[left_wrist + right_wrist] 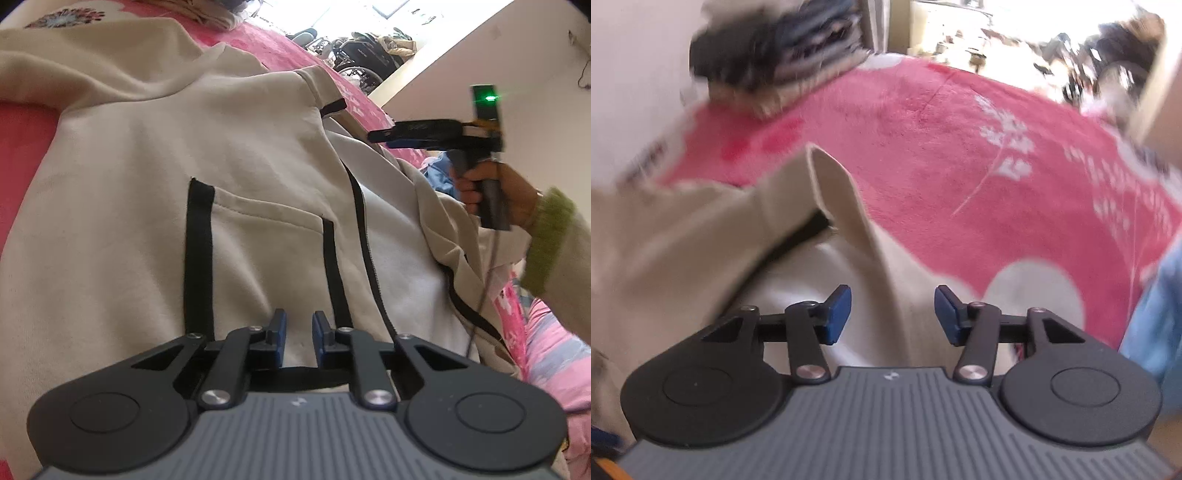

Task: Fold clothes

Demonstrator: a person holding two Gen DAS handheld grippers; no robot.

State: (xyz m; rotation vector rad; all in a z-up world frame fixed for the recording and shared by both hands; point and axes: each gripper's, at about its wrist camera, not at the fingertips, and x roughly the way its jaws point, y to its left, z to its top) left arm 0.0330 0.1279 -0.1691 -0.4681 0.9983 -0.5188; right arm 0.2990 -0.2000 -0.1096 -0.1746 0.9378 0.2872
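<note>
One pink blanket (923,155) with white flower prints covers the surface; far behind it are a bright window and dark clutter, too blurred to name. A cream jacket (129,184) with black trim lies spread across the blanket. The left gripper (299,332) hovers at its near hem, fingers slightly apart, holding nothing. The right gripper (892,314), fingers wide apart, sits over the jacket's lifted right front edge. The right-wrist view is smeared; the jacket's sleeves run off frame.
</note>
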